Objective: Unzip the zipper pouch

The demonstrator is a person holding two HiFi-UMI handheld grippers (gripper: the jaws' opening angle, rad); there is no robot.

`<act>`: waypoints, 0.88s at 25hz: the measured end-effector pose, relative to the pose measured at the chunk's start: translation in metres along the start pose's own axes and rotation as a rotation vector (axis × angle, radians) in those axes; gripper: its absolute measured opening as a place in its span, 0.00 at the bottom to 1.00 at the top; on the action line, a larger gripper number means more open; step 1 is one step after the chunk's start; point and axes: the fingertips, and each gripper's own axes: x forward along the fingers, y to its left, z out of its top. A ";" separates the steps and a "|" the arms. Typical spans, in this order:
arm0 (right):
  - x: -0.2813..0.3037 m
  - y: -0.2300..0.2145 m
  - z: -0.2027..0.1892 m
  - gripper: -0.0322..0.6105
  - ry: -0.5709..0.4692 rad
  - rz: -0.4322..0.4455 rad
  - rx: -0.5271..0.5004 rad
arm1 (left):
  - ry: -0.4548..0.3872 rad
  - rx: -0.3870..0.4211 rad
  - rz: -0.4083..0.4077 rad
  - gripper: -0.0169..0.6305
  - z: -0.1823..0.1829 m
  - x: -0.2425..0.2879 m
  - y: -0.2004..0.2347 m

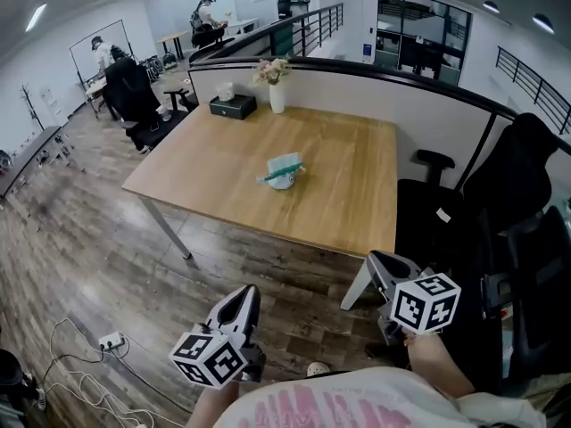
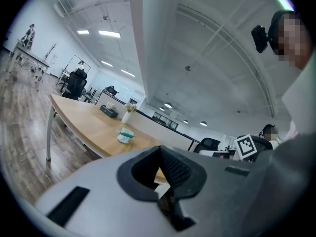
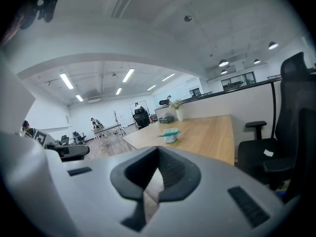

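The zipper pouch point(image 1: 284, 171), pale teal with a darker green strip across it, lies near the middle of the wooden table point(image 1: 214, 176). It also shows small in the left gripper view as the pouch point(image 2: 126, 135) and in the right gripper view as the pouch point(image 3: 170, 134). Both grippers hang low over the floor, well short of the table's near edge. My left gripper point(image 1: 244, 296) is shut and holds nothing. My right gripper point(image 1: 378, 262) is likewise shut and bare. In each gripper view the dark pads meet, on the left gripper point(image 2: 159, 174) and the right gripper point(image 3: 157, 174).
A dark tissue box point(image 1: 233, 105) and a white vase of flowers point(image 1: 276, 87) stand at the table's far edge by a low partition. Black office chairs point(image 1: 513, 230) crowd the right side. Cables and a power strip point(image 1: 110, 341) lie on the floor at left. People sit far back.
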 end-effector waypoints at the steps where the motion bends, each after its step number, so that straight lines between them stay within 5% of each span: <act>1: 0.008 -0.005 0.005 0.05 -0.003 0.012 0.000 | -0.011 0.002 0.008 0.03 0.004 0.008 0.002; 15: 0.108 -0.063 -0.019 0.05 0.142 0.022 0.027 | 0.059 -0.016 0.146 0.03 -0.014 0.090 0.073; 22: 0.181 -0.088 0.006 0.05 0.163 -0.038 0.041 | 0.080 -0.024 0.089 0.03 0.023 0.166 0.123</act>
